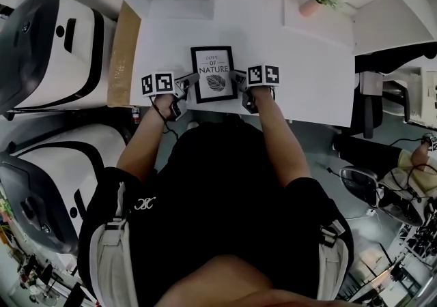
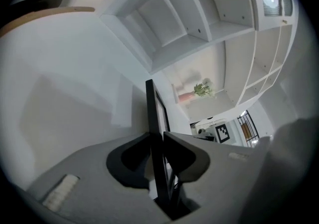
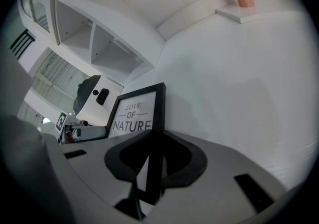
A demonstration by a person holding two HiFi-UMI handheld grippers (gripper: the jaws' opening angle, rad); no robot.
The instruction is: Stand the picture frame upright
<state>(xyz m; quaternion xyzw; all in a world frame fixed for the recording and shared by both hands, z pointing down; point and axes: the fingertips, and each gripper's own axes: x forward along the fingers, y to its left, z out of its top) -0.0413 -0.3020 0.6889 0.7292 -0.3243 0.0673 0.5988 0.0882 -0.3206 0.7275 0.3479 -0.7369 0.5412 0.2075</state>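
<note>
A black picture frame (image 1: pixel 214 74) with white print, white table (image 1: pixel 311 77), pink vase (image 1: pixel 309 7).

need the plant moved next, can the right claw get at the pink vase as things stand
Probably not yet: the right claw is shut on the picture frame. The table toward the pink vase looks bare, so once it lets go the way seems free.

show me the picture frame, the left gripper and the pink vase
picture frame (image 1: pixel 214 75): head view, middle of its print
left gripper (image 2: pixel 160 137): left gripper view, between its fingertips
pink vase (image 1: pixel 309 7): head view, its body
</note>
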